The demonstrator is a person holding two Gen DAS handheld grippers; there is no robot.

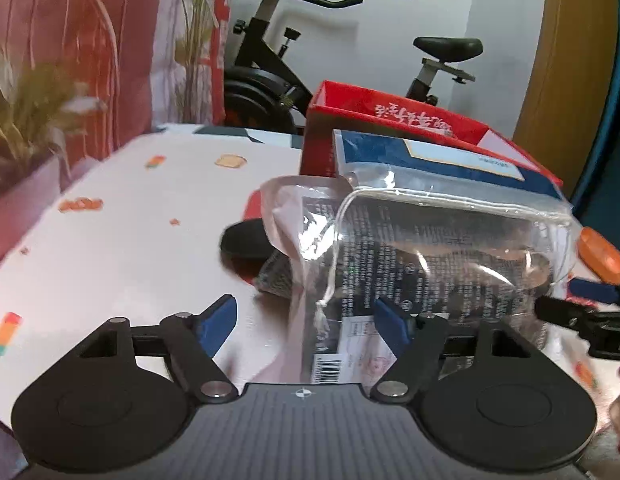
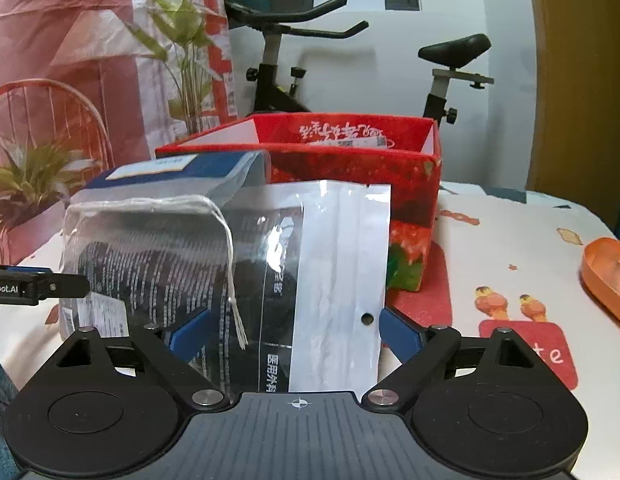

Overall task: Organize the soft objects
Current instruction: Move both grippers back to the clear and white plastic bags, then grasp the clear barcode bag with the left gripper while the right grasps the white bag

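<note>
Task looks midway. Red box point(image 2: 350, 168) at 12 o'clock on table point(image 2: 510, 240) already holds something pale. Clear pouch point(image 2: 182, 248) and mask packet point(image 2: 338, 280) upright before box, not yet in. Right gripper point(image 2: 294, 330) spread wide around packet; left gripper point(image 1: 306, 320) spread, pouch between fingers, unclamped.

bag point(image 2: 182, 256) before box point(image 2: 350, 160), bike point(image 2: 294, 60) behind table point(image 2: 510, 232)

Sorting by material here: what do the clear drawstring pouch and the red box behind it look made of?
The clear drawstring pouch looks like thin glossy plastic film: see-through, wrinkled, with glare streaks and a white cord. The red box seems printed cardboard: stiff, straight walls, a white inner face.
</note>
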